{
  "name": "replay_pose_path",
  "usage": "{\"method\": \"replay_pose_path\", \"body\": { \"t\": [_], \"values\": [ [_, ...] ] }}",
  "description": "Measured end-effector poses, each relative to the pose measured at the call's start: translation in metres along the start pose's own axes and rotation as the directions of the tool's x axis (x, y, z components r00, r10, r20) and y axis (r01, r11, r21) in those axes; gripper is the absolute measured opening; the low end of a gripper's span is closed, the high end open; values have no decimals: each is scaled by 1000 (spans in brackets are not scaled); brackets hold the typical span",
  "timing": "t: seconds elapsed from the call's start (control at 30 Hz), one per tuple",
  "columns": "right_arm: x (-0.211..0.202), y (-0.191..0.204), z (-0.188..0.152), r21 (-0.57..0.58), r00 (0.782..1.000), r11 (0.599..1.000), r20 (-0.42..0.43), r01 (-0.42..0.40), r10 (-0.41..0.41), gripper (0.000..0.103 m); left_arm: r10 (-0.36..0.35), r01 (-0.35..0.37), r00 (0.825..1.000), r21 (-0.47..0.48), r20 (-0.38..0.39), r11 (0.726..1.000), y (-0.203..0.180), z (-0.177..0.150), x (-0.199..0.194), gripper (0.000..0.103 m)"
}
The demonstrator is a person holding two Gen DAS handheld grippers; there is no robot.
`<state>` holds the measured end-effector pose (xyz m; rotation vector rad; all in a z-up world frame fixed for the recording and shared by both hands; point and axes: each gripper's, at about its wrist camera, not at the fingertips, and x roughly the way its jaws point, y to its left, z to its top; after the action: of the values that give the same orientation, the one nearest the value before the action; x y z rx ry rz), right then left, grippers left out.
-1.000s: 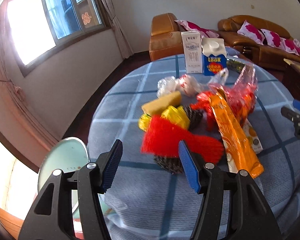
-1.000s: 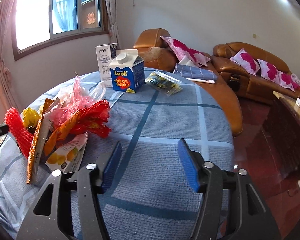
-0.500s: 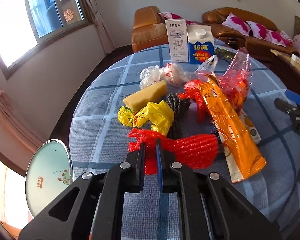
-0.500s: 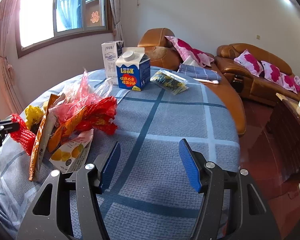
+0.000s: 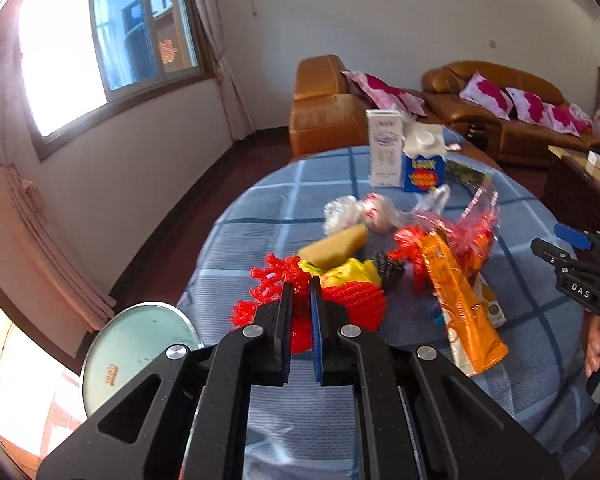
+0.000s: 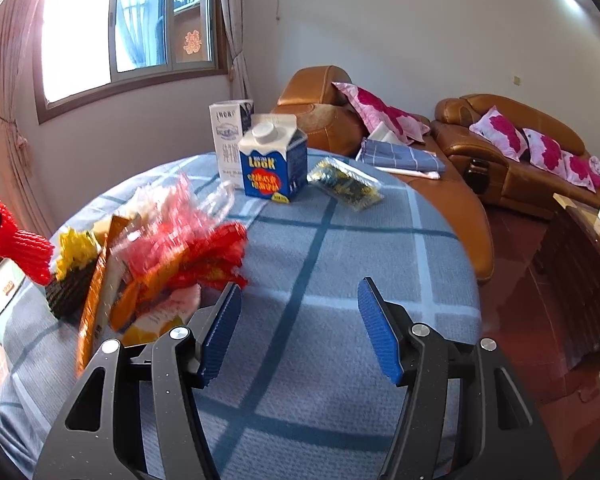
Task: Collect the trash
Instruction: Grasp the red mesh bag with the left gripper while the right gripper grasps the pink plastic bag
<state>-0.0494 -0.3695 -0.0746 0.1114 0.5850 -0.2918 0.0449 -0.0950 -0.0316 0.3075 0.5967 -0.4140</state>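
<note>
My left gripper point(image 5: 301, 292) is shut on a red foam net point(image 5: 352, 304) and holds it lifted above the blue checked tablecloth point(image 5: 268, 208); the net also shows at the left edge of the right wrist view point(image 6: 16, 240). Behind it lie a yellow wrapper point(image 5: 352, 272), a yellow sponge point(image 5: 336, 242), a black net point(image 5: 388, 270), a long orange packet point(image 5: 460, 300) and red and clear plastic bags point(image 5: 472, 232). My right gripper point(image 6: 300, 316) is open and empty over the cloth, right of the pile point(image 6: 172, 256).
A white carton point(image 6: 230, 140) and a blue LOOK carton point(image 6: 272, 160) stand at the table's far side, next to a clear packet point(image 6: 346, 182). A bin with a round pale lid point(image 5: 136, 348) stands below the table's left edge. Brown sofas point(image 6: 512, 152) stand behind.
My left gripper closed on the red net and has lifted it off the table. My right gripper moved slightly toward the pile and stays open.
</note>
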Motion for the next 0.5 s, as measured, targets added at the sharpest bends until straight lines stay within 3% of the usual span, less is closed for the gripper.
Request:
{"method": "replay_pose_path", "body": {
  "t": [0.23,0.4,0.5],
  "values": [
    [2,20,24,11,998,999,44,-50,50,60,84,-84,996,-20,2,996,25,-10,-3,7],
    [19,43,42,-10,994,995,41,-98,98,60,100,-101,995,-38,-17,994,35,-17,2,8],
    [37,51,44,-8,990,990,-15,-138,138,46,102,-103,994,-44,-25,994,41,-20,3,8]
  ]
}}
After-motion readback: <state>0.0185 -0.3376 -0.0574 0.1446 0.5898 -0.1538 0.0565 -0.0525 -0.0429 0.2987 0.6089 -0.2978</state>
